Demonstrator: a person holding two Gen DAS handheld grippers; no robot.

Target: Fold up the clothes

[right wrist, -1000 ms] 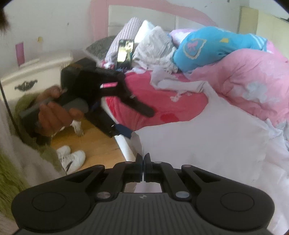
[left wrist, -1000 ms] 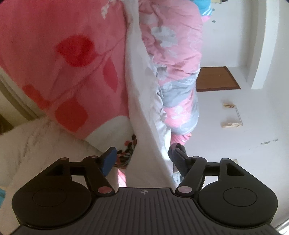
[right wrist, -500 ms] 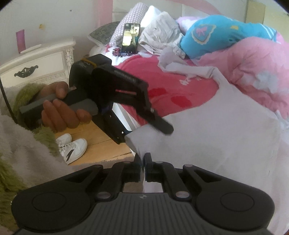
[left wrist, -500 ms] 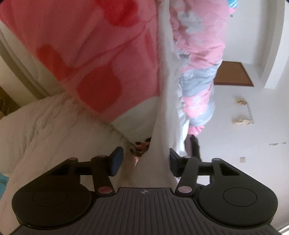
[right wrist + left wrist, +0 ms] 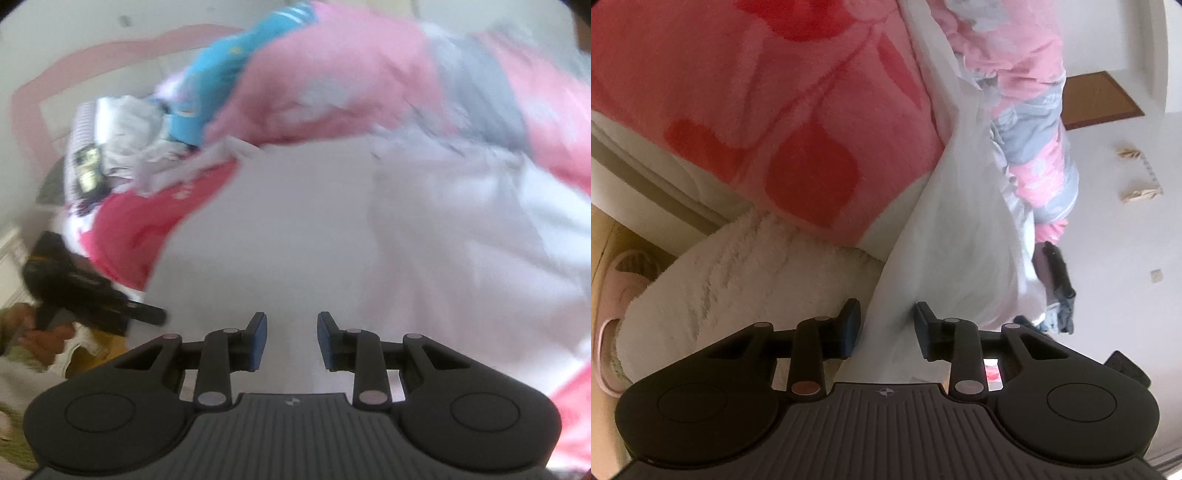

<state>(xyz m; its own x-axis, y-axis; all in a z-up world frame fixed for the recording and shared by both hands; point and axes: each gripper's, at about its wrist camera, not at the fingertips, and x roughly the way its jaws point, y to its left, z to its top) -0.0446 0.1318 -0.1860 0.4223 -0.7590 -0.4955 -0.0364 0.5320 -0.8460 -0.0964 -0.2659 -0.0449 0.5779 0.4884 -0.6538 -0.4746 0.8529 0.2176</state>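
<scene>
Left tongs point(image 5: 886, 332) are closing on the white shirt's point(image 5: 960, 221) bunched edge, ready to pull a fold. Right tongs point(image 5: 290, 339), opening over the shirt's middle, grip nothing.

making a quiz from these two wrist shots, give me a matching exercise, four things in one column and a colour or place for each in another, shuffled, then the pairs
Things:
1. white garment
2. slipper
3. phone
4. blue pillow

Descriptions:
A. pale pink, on the wooden floor
B. between the left gripper fingers
C. bright blue, up on the piled bedding
D. dark, propped near the head of the bed

Pairs: 1-B, 2-A, 3-D, 4-C
</scene>
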